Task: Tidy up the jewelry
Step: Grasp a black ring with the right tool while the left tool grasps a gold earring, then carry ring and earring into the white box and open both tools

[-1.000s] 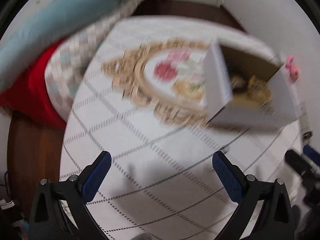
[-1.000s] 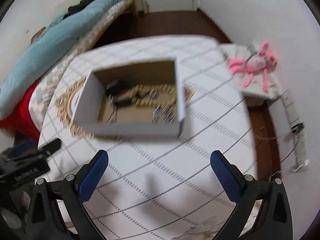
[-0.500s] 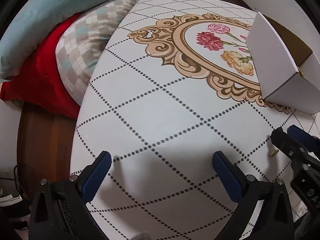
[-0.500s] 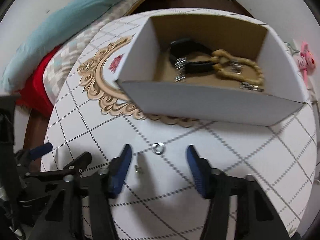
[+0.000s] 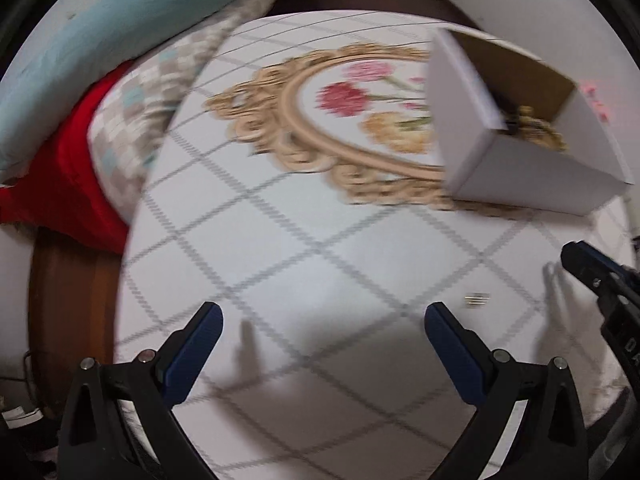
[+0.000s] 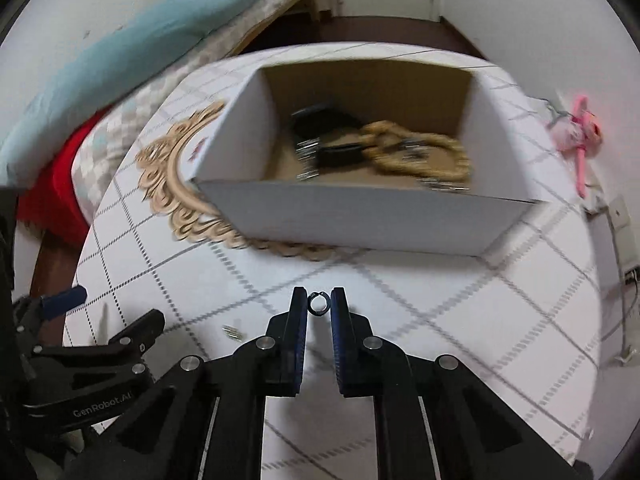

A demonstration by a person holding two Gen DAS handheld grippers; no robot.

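Observation:
My right gripper (image 6: pixel 319 300) is shut on a small dark ring (image 6: pixel 318 304), held just above the tablecloth in front of the white cardboard box (image 6: pixel 360 220). The box holds a beaded tan bracelet (image 6: pixel 420 152) and a black bracelet (image 6: pixel 320 128). A small gold earring (image 6: pixel 232 332) lies on the cloth left of the right gripper; it also shows in the left wrist view (image 5: pixel 476 299). My left gripper (image 5: pixel 320 336) is open and empty over the cloth. The box (image 5: pixel 520 176) stands to its far right.
The round table (image 5: pixel 280 260) has a white checked cloth with a gold floral medallion (image 5: pixel 320 120). A bed with blue, checked and red bedding (image 5: pixel 80 100) lies left. A pink plush toy (image 6: pixel 576 136) sits at the right. The right gripper's tip (image 5: pixel 592 268) shows at the right edge.
My right gripper has shut on the ring and lifted it off the cloth. My left gripper has pulled back and turned a little, so the box shows more fully.

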